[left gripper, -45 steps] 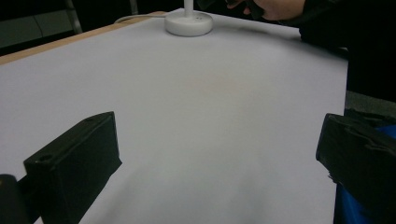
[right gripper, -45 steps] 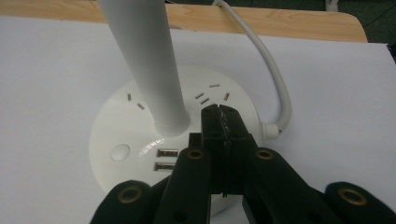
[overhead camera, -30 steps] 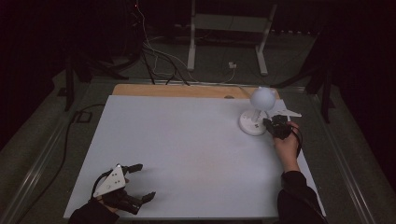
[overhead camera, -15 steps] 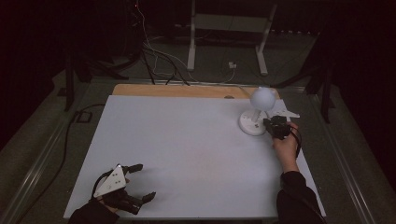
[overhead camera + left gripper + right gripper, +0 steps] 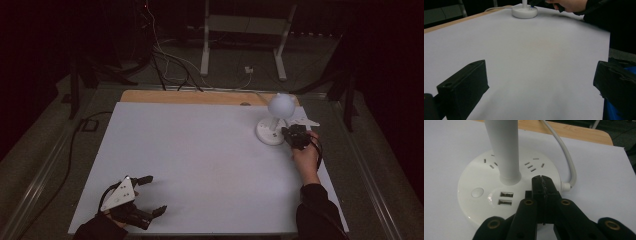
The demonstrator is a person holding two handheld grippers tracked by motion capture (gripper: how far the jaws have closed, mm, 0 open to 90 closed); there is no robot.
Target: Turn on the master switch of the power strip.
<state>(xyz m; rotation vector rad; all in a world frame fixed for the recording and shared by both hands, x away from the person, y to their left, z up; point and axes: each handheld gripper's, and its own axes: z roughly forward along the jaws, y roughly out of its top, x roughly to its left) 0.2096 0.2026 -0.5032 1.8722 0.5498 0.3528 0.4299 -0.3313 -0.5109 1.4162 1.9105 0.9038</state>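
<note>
Desk lamp (image 5: pixel 274 124) stands unlit at the table's (image 5: pixel 200 165) far right. Right gripper (image 5: pixel 541 185), fingers clenched and empty, hovers over its base beside the round button (image 5: pixel 477 192), apparently unpressed. Left gripper (image 5: pixel 150 196) rests released.

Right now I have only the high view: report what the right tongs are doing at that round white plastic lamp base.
Observer: The right tongs are shut with nothing between them, their tips over the round white plastic lamp base beside its stem.
Operator: List what sits on that base.
Observer: Two USB ports just left of the tips, and a round white button further left.
Operator: Now report the left tongs.
Observer: The left tongs stand wide open over the white sheet, with nothing between them.
</note>
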